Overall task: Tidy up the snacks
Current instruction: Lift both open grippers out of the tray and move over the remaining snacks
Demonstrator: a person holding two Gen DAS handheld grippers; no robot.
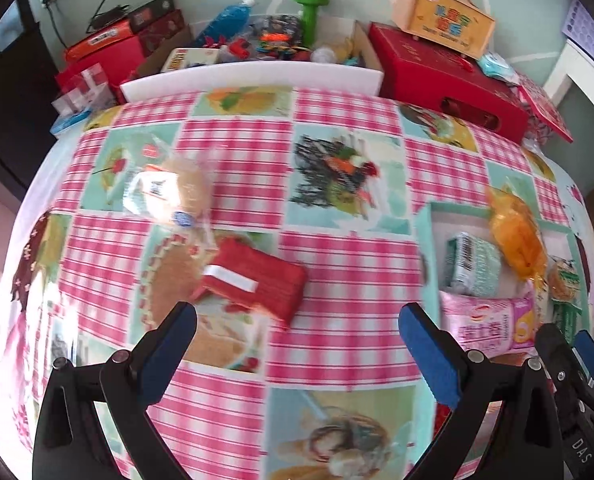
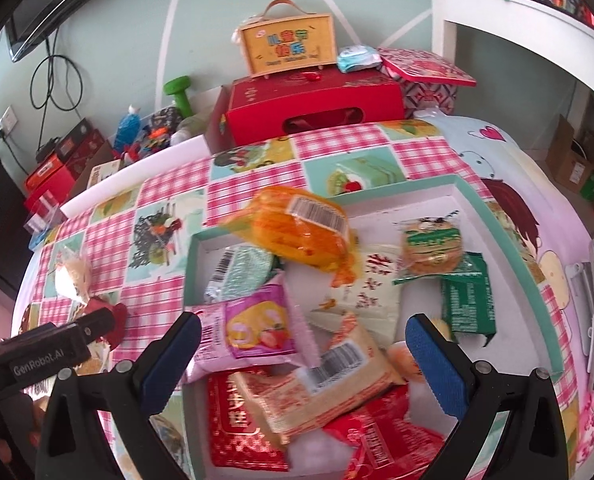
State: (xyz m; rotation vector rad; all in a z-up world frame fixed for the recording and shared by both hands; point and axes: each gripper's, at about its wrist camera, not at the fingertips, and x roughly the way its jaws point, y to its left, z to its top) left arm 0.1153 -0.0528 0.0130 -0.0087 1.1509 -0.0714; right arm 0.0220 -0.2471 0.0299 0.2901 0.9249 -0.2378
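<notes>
Pale green wall (image 2: 117, 20) behind, white shelf (image 2: 517, 28) at right.

Snacks on the table and in the tray.
Two packets (image 1: 253, 280) lie left-centre on the tablecloth (image 1: 337, 344); the tray (image 2: 509, 236), frame centre, holds a heap of packets.

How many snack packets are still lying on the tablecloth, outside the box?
2. A clear-wrapped pastry lies at the far left of the tablecloth; a red packet lies nearer, ahead of the left tool. Others may be out of view.
</notes>
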